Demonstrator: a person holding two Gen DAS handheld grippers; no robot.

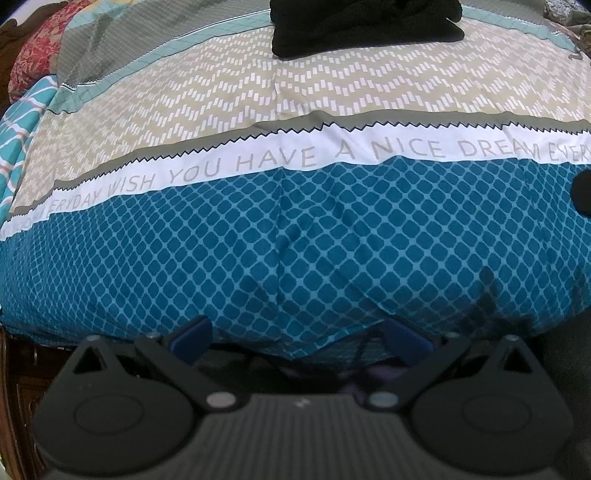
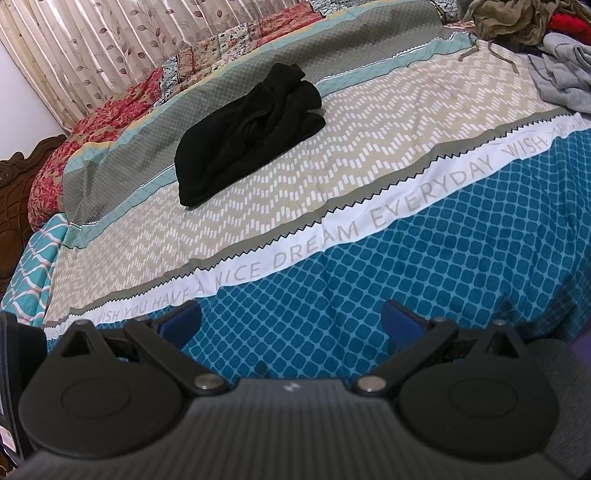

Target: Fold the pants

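Black pants (image 2: 247, 136) lie folded in a compact bundle on the bed, on the grey and beige bands of the cover. They also show at the top of the left wrist view (image 1: 365, 29). My left gripper (image 1: 299, 336) is open and empty, over the bed's near edge, far from the pants. My right gripper (image 2: 291, 321) is open and empty, over the blue band of the cover, well short of the pants.
The bed cover (image 2: 369, 229) has a white band with printed words. A pile of loose clothes (image 2: 546, 48) lies at the far right. Red floral pillows (image 2: 92, 125) and a carved wooden headboard (image 2: 18, 192) are at the left. A curtain (image 2: 110, 48) hangs behind.
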